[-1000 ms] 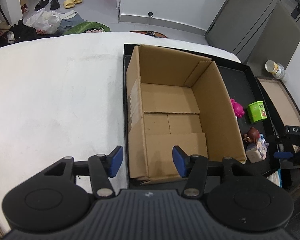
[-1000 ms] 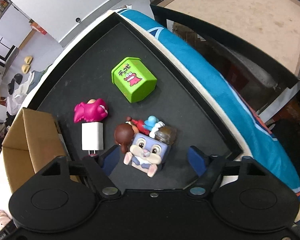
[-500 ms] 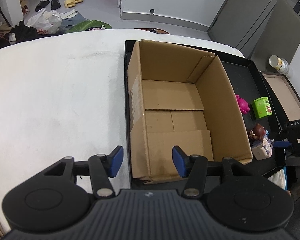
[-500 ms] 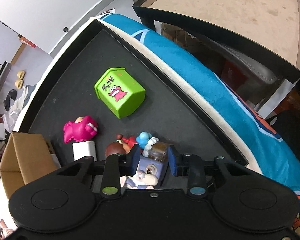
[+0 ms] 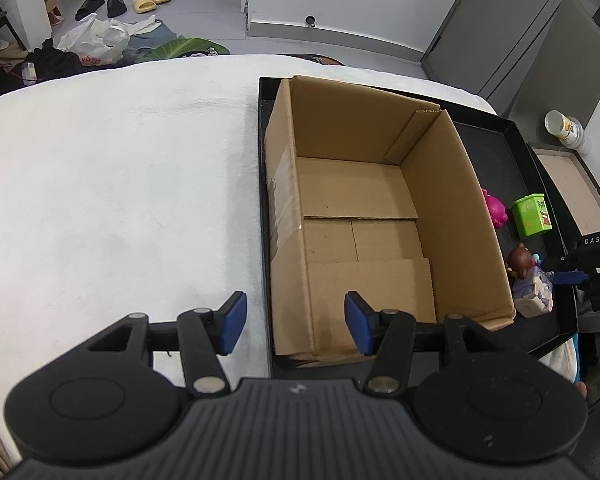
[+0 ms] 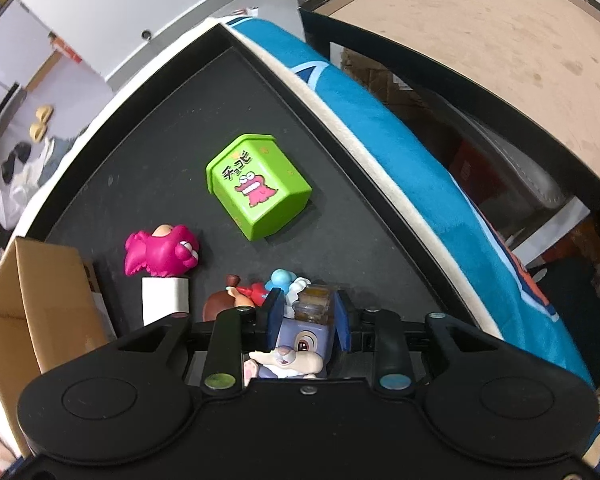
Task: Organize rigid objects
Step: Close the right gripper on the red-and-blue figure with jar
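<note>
Black tray on a white-covered surface, holding an open cardboard box, empty inside, at its left part. Loose items on the tray right of the box: green box with a cartoon print, lying on its side; pink figure just beside a white block; brown-haired figure touching the bunny figure. Right gripper: blue pads pinching the bunny figure on both sides, at the tray's near right corner. Left gripper: fingers spread, nothing between them, hovering over the box's near left corner. Blue cloth along the tray's right edge.
</note>
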The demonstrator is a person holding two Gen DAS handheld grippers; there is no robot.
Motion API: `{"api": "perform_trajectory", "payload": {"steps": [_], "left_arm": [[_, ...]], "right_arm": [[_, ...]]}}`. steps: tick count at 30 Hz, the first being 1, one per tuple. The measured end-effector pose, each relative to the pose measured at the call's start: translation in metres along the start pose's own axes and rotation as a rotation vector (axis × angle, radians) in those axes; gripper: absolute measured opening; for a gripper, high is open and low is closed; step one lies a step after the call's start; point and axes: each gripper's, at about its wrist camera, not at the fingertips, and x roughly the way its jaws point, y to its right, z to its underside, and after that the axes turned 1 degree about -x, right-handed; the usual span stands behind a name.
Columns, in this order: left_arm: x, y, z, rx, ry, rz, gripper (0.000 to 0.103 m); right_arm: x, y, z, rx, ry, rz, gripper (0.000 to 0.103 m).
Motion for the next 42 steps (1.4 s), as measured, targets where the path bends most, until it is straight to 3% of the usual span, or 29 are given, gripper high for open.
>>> {"api": "perform_trajectory", "payload": {"steps": [4, 8, 11, 15, 27, 31, 37, 40, 42], "left_arm": [[-0.001, 0.0, 0.0, 0.0, 0.003, -0.003, 0.053], [-0.003, -0.001, 0.001, -0.003, 0.006, -0.006, 0.053], [-0.004, -0.002, 0.001, -0.004, 0.006, -0.011, 0.053], [-0.003, -0.002, 0.001, 0.0, 0.005, -0.021, 0.053], [-0.002, 0.0, -0.001, -0.003, 0.003, -0.045, 0.053], [-0.003, 0.002, -0.002, -0.002, 0.007, -0.048, 0.053], [0.004, 0.005, -0.004, 0.026, -0.01, -0.064, 0.053], [0.008, 0.005, -0.004, 0.02, -0.02, -0.059, 0.038], [0.011, 0.004, -0.004, 0.013, -0.025, -0.044, 0.02]], "right_arm": [[0.001, -0.012, -0.007, -0.119, -0.039, -0.006, 0.031], [-0.005, -0.028, -0.011, -0.267, -0.033, -0.009, 0.044], [-0.005, -0.039, -0.012, -0.39, -0.041, -0.016, 0.045], [0.0, -0.043, -0.013, -0.459, -0.063, -0.03, 0.045], [0.019, -0.038, -0.01, -0.459, -0.132, 0.044, 0.046], [0.02, -0.028, -0.012, -0.384, -0.148, 0.033, 0.037], [0.009, -0.017, -0.019, -0.311, -0.114, -0.005, 0.035], [0.002, -0.016, -0.019, -0.308, -0.086, -0.028, 0.035], [-0.001, -0.017, -0.018, -0.315, -0.071, -0.037, 0.035]]}}
